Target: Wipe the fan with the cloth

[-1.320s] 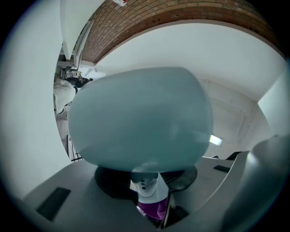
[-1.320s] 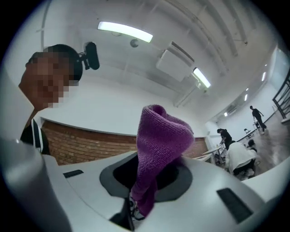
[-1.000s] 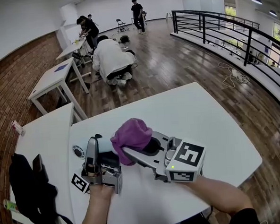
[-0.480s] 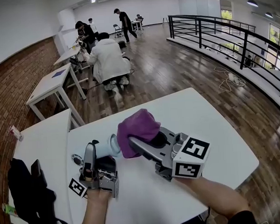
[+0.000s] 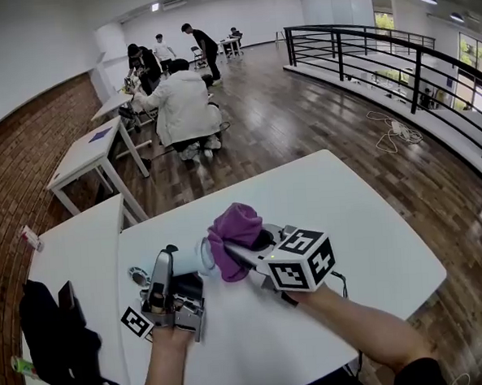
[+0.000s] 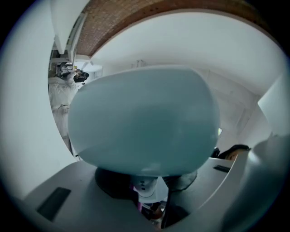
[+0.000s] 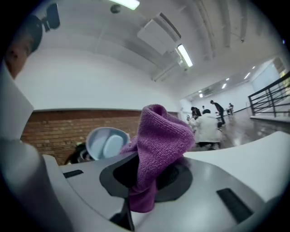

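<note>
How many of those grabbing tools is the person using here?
2. The left hand-held gripper, low on the left in the head view, holds a small fan; the right hand-held gripper, beside it, holds a purple cloth. No others show.

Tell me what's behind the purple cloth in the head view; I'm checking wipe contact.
The cloth, pinched in the right gripper, covers one end of the pale blue fan; the rest shows in the left gripper. Whether cloth touches fan is hidden.
</note>
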A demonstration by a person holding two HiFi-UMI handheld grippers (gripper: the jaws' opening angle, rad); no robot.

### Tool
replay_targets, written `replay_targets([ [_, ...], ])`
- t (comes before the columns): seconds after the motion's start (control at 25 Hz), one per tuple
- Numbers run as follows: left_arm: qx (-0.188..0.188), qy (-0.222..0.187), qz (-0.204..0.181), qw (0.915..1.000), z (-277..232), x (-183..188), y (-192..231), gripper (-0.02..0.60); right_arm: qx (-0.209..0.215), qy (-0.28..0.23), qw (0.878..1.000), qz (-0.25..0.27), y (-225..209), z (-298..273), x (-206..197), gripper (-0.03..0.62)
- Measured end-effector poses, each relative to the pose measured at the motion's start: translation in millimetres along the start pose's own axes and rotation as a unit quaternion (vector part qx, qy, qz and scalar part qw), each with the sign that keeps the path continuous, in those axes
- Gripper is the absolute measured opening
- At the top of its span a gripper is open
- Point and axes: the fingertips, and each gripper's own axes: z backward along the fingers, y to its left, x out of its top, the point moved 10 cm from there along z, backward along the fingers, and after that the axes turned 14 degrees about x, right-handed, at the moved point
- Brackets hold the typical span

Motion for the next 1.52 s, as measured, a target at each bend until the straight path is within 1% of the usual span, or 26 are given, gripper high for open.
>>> replay_targets([
  [0.04, 0.016, 0.031, -0.037, 0.9987, -2, -1, -2, 0.153, -0.032, 0.021, 0.999, 0.0, -7, 3, -2, 0.069],
  [0.08, 0.036, 0.067, -0.091, 0.9929, -6, -2, -6, 0.153, -0.057, 0.031, 0.998, 0.003, -14, 8, -2, 0.069],
  [0.12, 0.058, 0.106, -0.159, 0.9799, -13, -3, -10, 0.153, -0.074, 0.028, 0.997, 0.005, -21, 16, 2, 0.069],
  [0.16, 0.077, 0.143, -0.233, 0.9588, -20, -5, -15, 0.153, -0.086, 0.016, 0.996, 0.006, -26, 25, 9, 0.069],
  [0.2, 0.091, 0.179, -0.303, 0.9315, -27, -8, -18, 0.153, -0.095, 0.001, 0.995, 0.006, -29, 34, 16, 0.069],
  [0.24, 0.099, 0.214, -0.364, 0.9009, -34, -12, -21, 0.153, -0.104, -0.013, 0.994, 0.007, -31, 42, 23, 0.069],
  [0.28, 0.099, 0.25, -0.414, 0.8695, -40, -18, -21, 0.153, -0.112, -0.023, 0.993, 0.009, -33, 48, 27, 0.069],
  [0.32, 0.093, 0.286, -0.454, 0.8391, -46, -25, -21, 0.153, -0.118, -0.029, 0.992, 0.011, -34, 52, 30, 0.069],
  [0.36, 0.082, 0.319, -0.482, 0.8115, -51, -32, -18, 0.153, -0.124, -0.032, 0.992, 0.013, -35, 55, 31, 0.069],
  [0.4, 0.073, 0.348, -0.501, 0.789, -57, -39, -15, 0.153, -0.127, -0.032, 0.991, 0.013, -36, 57, 32, 0.069],
  [0.44, 0.065, 0.37, -0.511, 0.773, -62, -44, -12, 0.153, -0.128, -0.031, 0.991, 0.011, -38, 58, 31, 0.069],
  [0.48, 0.059, 0.387, -0.515, 0.7631, -67, -47, -10, 0.153, -0.126, -0.029, 0.992, 0.009, -39, 57, 30, 0.069],
  [0.56, 0.047, 0.413, -0.516, 0.7491, -76, -47, -8, 0.153, -0.121, -0.023, 0.992, 0.006, -39, 52, 28, 0.069],
  [0.6, 0.041, 0.428, -0.517, 0.7399, -80, -47, -6, 0.153, -0.119, -0.02, 0.993, 0.005, -39, 49, 27, 0.069],
  [0.64, 0.035, 0.446, -0.52, 0.7282, -84, -47, -5, 0.153, -0.117, -0.017, 0.993, 0.004, -38, 47, 26, 0.069],
  [0.68, 0.032, 0.465, -0.523, 0.7137, -88, -48, -4, 0.153, -0.114, -0.014, 0.993, 0.005, -38, 46, 26, 0.069],
  [0.76, 0.035, 0.499, -0.536, 0.6797, -97, -51, -2, 0.153, -0.112, -0.009, 0.994, 0.005, -37, 45, 25, 0.069],
  [0.8, 0.04, 0.51, -0.543, 0.6659, -101, -53, -2, 0.153, -0.112, -0.007, 0.994, 0.005, -37, 46, 24, 0.069],
  [0.84, 0.045, 0.515, -0.548, 0.6576, -104, -55, -2, 0.155, -0.112, -0.005, 0.994, 0.004, -38, 46, 24, 0.069],
  [0.88, 0.048, 0.516, -0.55, 0.655, -106, -55, -2, 0.155, -0.112, -0.004, 0.994, 0.003, -38, 47, 24, 0.069],
  [0.92, 0.049, 0.515, -0.549, 0.6571, -106, -55, -2, 0.155, -0.112, -0.003, 0.994, 0.002, -39, 47, 24, 0.069],
  [0.96, 0.048, 0.511, -0.545, 0.6625, -104, -54, -2, 0.155, -0.112, -0.002, 0.994, 0.001, -39, 47, 23, 0.069],
  [1.08, 0.045, 0.491, -0.535, 0.6863, -98, -45, -2, 0.179, -0.111, 0.002, 0.994, 0.0, -40, 46, 25, 0.069],
  [1.16, 0.047, 0.479, -0.531, 0.6977, -93, -38, -2, 0.179, -0.109, 0.003, 0.994, 0.001, -40, 46, 26, 0.069],
  [1.2, 0.049, 0.476, -0.53, 0.7, -91, -37, -1, 0.179, -0.107, 0.004, 0.994, 0.001, -39, 45, 26, 0.069],
  [1.52, 0.072, 0.458, -0.54, 0.7021, -82, -45, 7, 0.17, -0.102, 0.009, 0.995, -0.001, -39, 43, 24, 0.069],
])
